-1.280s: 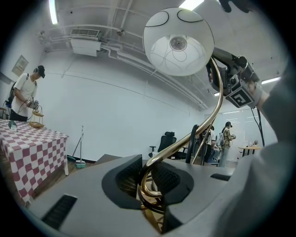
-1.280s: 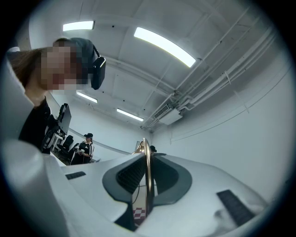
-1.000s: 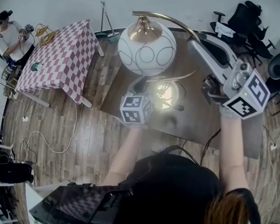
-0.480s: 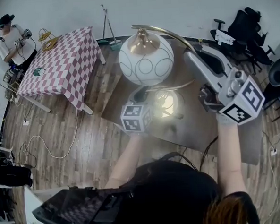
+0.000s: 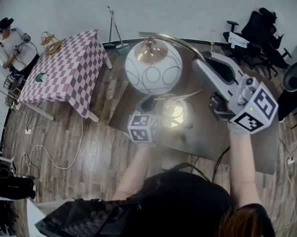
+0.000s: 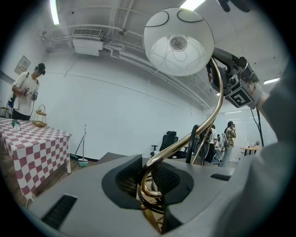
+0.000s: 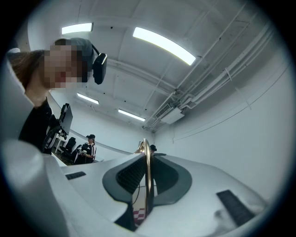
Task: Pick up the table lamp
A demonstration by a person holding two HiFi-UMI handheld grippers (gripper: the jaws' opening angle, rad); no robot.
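Observation:
The table lamp has a white globe shade point(image 5: 153, 67) with thin ring lines, a curved brass arm point(image 5: 179, 37) and a shiny brass base point(image 5: 175, 111). It is held up over a dark table point(image 5: 202, 137). My left gripper point(image 5: 148, 103) is shut on the lower brass stem point(image 6: 185, 141), which runs between its pads point(image 6: 127, 178) in the left gripper view. My right gripper point(image 5: 201, 62) is shut on the upper arc of the arm, seen as a thin brass rod point(image 7: 147, 176) between its jaws. The globe point(image 6: 178, 41) hangs above the left gripper point(image 6: 150, 180).
A table with a pink checked cloth point(image 5: 65, 65) stands at the left, with a person point(image 5: 11, 41) behind it. A broom point(image 5: 113, 22) leans on the back wall. Black office chairs point(image 5: 260, 23) are at the right. Cables lie on the wooden floor point(image 5: 65, 145).

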